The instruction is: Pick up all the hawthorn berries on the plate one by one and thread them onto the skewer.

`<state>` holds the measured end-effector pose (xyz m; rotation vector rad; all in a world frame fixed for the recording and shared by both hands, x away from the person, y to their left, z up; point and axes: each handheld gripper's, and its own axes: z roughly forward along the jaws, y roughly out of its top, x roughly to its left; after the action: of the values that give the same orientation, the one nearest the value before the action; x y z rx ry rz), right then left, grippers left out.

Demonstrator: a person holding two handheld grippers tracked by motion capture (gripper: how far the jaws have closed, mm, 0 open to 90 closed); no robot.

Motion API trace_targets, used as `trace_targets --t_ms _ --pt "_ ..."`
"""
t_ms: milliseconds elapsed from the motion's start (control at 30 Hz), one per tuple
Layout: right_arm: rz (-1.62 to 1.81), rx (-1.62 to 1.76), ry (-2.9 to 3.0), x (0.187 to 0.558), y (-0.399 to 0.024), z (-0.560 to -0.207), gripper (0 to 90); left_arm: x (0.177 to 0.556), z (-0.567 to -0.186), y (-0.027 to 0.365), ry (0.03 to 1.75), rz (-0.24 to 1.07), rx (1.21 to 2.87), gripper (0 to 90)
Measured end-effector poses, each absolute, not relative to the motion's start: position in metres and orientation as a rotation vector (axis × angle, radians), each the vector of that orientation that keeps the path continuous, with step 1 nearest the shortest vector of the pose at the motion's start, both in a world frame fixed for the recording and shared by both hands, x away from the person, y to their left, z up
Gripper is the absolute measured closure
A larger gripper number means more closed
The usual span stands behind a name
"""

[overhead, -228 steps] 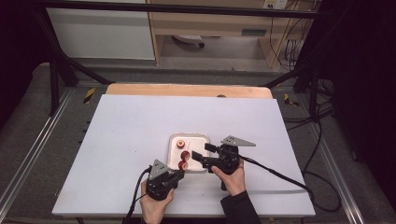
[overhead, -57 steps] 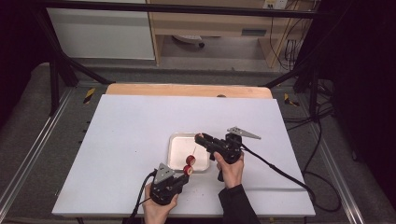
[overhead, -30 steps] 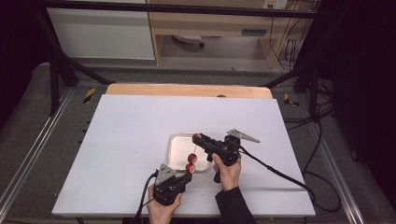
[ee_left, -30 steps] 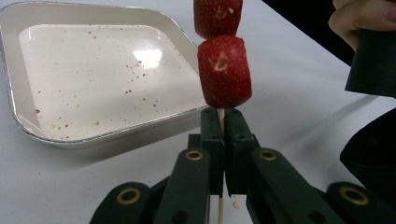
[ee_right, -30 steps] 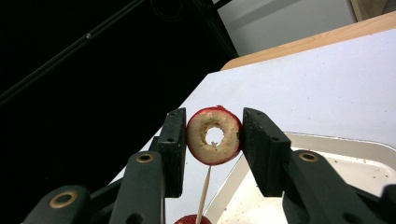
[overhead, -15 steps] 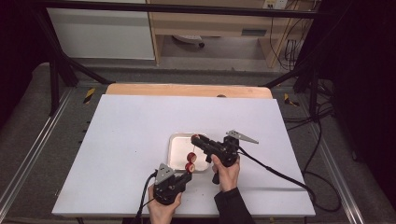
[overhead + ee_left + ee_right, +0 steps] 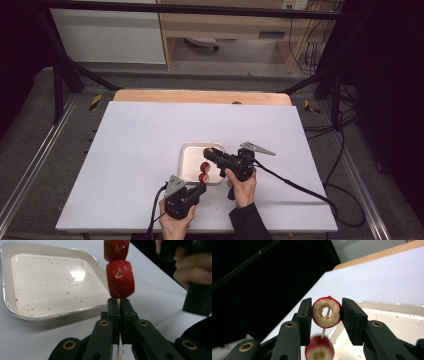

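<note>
Skewer (image 7: 118,302): thin wooden stick, clamped between the closed jaws of left gripper (image 7: 118,305), rising straight out above the pads. Just above those pads, threaded on the stick: red fruit piece (image 7: 120,279), cored, with a second red piece (image 7: 116,248) directly over it. Higher along the stick, third fruit ring (image 7: 326,312), pale-fleshed, red-skinned, gripped from both sides by right gripper (image 7: 326,315); skewer tip visible inside the ring's hole. Beyond and to the side of left gripper: shallow foil tray (image 7: 60,312), speckled with red juice, resting on white table (image 7: 135,145). Right gripper (image 7: 214,155) held above tray's near right corner.
</note>
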<state>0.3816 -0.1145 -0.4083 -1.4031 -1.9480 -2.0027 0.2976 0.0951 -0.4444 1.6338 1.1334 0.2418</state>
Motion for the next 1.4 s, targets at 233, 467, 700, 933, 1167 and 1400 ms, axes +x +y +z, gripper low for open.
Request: trace_targets --t_ms 233,467,700,933,1167,1400 --pt "-1.977 -1.409 -1.969 0.381 -0.112 -0.413 62.1 0.302 -0.446 0.094 1.145 0.247 1.666 88.2" --pt "-1.947 -1.389 -2.037 0.381 -0.115 -0.411 57.0 0.303 -0.448 0.096 1.136 0.250 1.681 88.2" --pt "-1.883 -1.381 -2.208 0.384 -0.129 -0.399 33.4 0.304 -0.447 0.102 1.133 0.272 1.699 88.2" --pt "-1.733 -1.361 -2.431 0.389 -0.141 -0.401 12.2 0.305 -0.444 0.109 1.119 0.304 1.734 88.2" --pt "-1.594 -1.301 -2.607 0.389 -0.156 -0.405 4.8 0.307 -0.441 0.117 1.111 0.326 1.757 88.3" --pt "-1.481 -1.292 -2.684 0.383 -0.177 -0.415 0.9 0.309 -0.435 0.124 1.105 0.345 1.788 88.3"
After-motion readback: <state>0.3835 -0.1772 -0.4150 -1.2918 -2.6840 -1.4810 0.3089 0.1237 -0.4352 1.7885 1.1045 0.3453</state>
